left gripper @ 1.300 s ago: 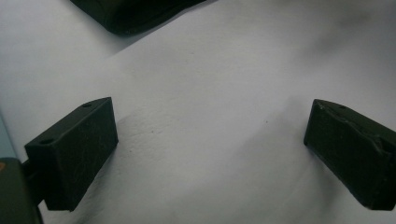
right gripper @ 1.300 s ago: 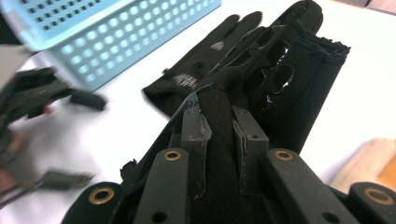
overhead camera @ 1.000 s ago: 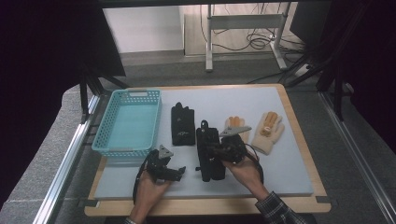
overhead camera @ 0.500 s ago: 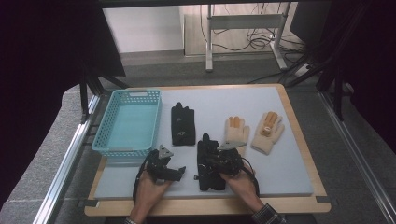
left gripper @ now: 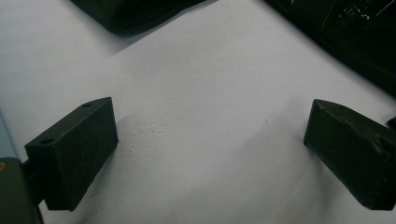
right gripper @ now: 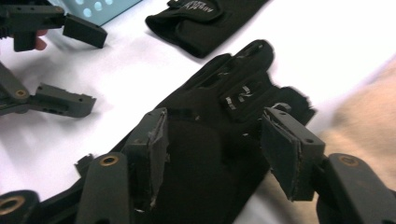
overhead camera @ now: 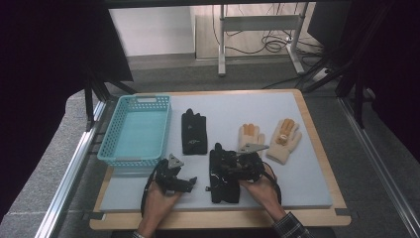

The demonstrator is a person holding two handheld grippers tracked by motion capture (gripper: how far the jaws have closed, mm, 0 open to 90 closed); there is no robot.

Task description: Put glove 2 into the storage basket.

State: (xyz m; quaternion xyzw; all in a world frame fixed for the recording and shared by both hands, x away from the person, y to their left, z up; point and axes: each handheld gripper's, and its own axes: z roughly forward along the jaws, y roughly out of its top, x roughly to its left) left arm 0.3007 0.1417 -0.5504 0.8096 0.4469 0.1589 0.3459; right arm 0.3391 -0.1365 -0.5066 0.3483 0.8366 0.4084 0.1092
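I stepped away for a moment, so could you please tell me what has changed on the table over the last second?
The right hand-held gripper dragged one black glove toward the person; its jaws now stand open over it. The left hand-held gripper, other black glove, two tan gloves and basket stayed put.

White lettering on the black glove [right gripper: 205, 14] is too blurred to read.

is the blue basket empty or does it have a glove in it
Empty. The high view shows the blue basket with a bare floor; all four gloves lie outside it on the table.
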